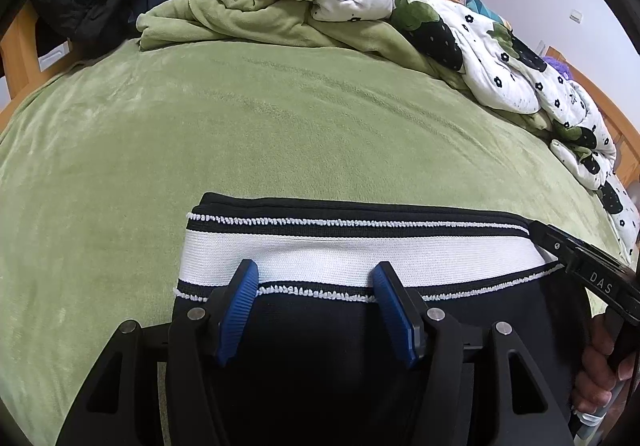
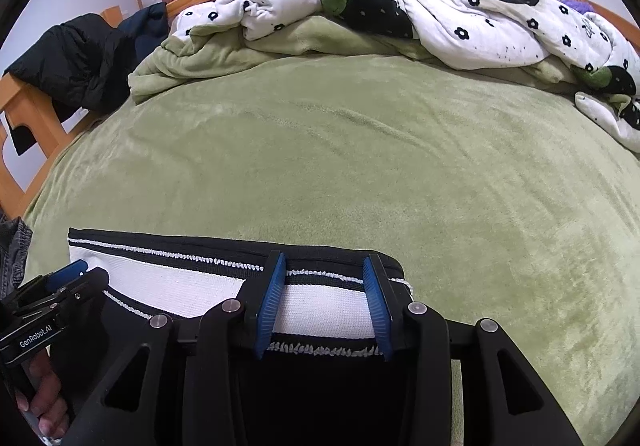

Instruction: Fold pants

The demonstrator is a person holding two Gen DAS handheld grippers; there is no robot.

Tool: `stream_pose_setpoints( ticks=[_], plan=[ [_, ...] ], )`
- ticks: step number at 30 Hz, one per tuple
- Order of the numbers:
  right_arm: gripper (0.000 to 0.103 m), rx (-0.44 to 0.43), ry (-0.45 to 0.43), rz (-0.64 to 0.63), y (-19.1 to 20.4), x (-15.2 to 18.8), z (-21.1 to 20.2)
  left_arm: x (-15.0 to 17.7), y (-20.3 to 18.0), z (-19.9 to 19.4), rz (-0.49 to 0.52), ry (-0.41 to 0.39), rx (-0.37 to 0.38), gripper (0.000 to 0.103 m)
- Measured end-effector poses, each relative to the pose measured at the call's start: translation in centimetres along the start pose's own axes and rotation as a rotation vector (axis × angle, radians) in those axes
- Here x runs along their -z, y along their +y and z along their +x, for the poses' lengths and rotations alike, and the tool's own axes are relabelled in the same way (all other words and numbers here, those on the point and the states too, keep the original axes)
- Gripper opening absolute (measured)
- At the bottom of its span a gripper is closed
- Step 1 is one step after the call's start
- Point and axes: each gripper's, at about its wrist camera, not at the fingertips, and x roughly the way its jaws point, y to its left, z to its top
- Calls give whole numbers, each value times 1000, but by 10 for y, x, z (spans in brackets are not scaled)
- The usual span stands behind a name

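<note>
Both tongs [image 1: 316, 282] [image 2: 325, 282] tilted down, spread over pants waistband [image 1: 360, 254].

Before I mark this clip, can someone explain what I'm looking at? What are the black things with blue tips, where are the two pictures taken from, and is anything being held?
No robot here: a person holds one hand tool in each hand, each with two blue-padded tongs and a wide-angle camera looking along them. One picture comes from the left tongs, the other from the right tongs. Each view also catches the other tool at its edge, with fingers around its handle.

On the green bed cover lie black pants with a white waistband. Both sets of tongs stand apart over the waistband; the cloth lies flat between the pads, not pinched, so nothing appears to be held. A flowered quilt is bunched at the far edge, and a dark jacket hangs on the wooden frame.
</note>
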Motion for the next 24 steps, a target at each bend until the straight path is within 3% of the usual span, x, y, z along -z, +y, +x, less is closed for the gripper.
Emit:
stream_pose_setpoints(
  ticks=[8,13,17,22,24],
  plan=[
    [39,-8,8,-3,0,0,-1,-3,-3,-4,29,25,-26,60],
    [41,-9,78,-40,5,-2,-23,7,-9,-20,110,80,-45,60],
    [41,-61,87,-110,5,26,-58,27,4,-38,66,147,42,60],
    [41,19,95,-239,12,69,-83,60,0,-63,91,167,47,60],
    [41,25,106,-228,10,77,-91,76,-6,-72,123,172,21,60]
  ],
)
